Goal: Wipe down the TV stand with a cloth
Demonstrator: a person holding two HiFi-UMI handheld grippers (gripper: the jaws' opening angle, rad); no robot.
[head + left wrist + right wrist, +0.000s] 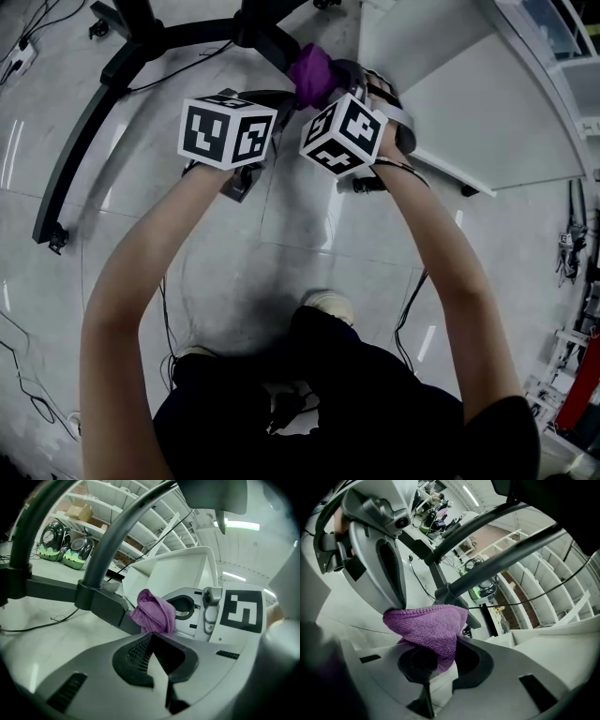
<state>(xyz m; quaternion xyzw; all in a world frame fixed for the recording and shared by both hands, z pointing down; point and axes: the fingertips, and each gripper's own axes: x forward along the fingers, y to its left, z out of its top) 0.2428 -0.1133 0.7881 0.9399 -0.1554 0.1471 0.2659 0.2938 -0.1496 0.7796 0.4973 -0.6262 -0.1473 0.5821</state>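
Observation:
A purple cloth (311, 73) hangs bunched between both grippers, held above the floor. My left gripper (291, 94) pinches one edge of the cloth (152, 613) at its closed tips (153, 637). On the right, my gripper (330, 82) has its jaws (436, 667) shut on the cloth (429, 627), which droops into the hollow between its pads. The left gripper's tip (396, 604) touches the cloth's far corner. The TV stand's black base and curved legs (141, 42) rest on the floor just beyond the grippers; its dark posts (101, 602) (454, 585) rise close ahead.
A white panel or table top (469, 103) stands at the right. Black cables (169, 319) trail over the grey tiled floor. The person's shoes (328, 305) are below the grippers. Shelving (108, 508) with boxes lines the background.

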